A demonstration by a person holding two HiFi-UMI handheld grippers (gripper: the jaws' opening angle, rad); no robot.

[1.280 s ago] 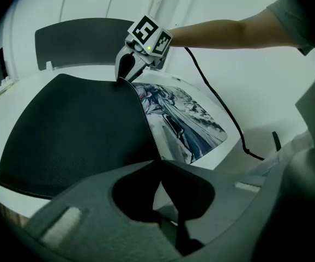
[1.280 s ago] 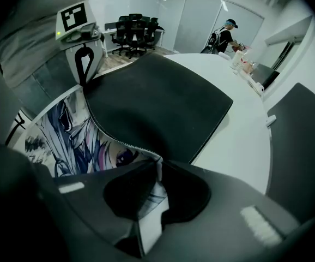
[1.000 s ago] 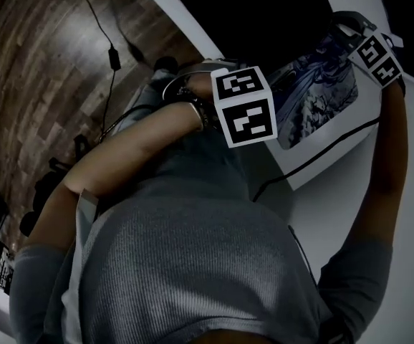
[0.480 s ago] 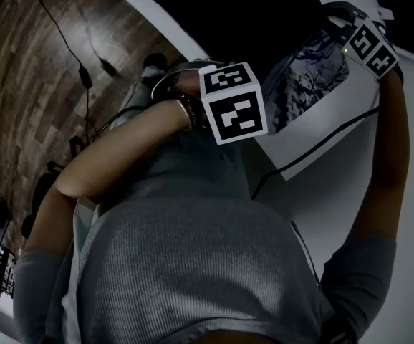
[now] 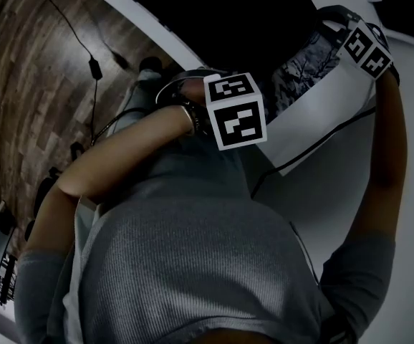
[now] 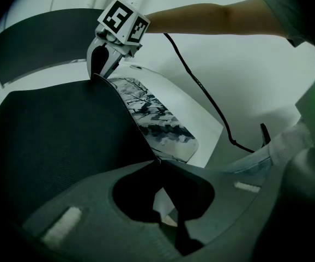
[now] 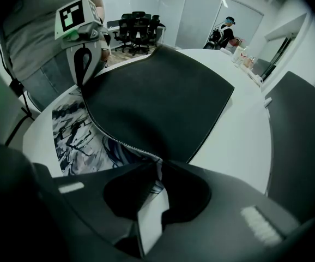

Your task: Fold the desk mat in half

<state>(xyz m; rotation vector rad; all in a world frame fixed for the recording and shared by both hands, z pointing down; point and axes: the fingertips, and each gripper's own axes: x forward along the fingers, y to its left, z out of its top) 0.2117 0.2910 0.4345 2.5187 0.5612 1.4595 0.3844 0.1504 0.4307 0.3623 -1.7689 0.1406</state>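
The desk mat is lifted and curled over the white table (image 7: 239,141), its black underside (image 7: 163,97) facing up. Below the fold a strip of its blue-and-white printed face (image 7: 76,135) still lies flat. My right gripper (image 7: 160,161) is shut on the mat's stitched edge at one corner. My left gripper (image 6: 157,160) is shut on the same edge at the other corner, with the black underside (image 6: 59,135) to its left and the printed face (image 6: 152,119) beyond. In the head view both marker cubes (image 5: 236,110) (image 5: 364,49) stand over the raised edge.
A black cable (image 6: 201,86) runs over the white table beside the mat. Office chairs (image 7: 138,23) and a person (image 7: 225,31) are far behind. A dark curved panel (image 7: 302,141) borders the table. Wood flooring (image 5: 35,70) lies beside it, and my grey-shirted torso fills the lower head view.
Both grippers have carried the mat's edge further across the table. More black underside shows now and the visible strip of printed face has shrunk.
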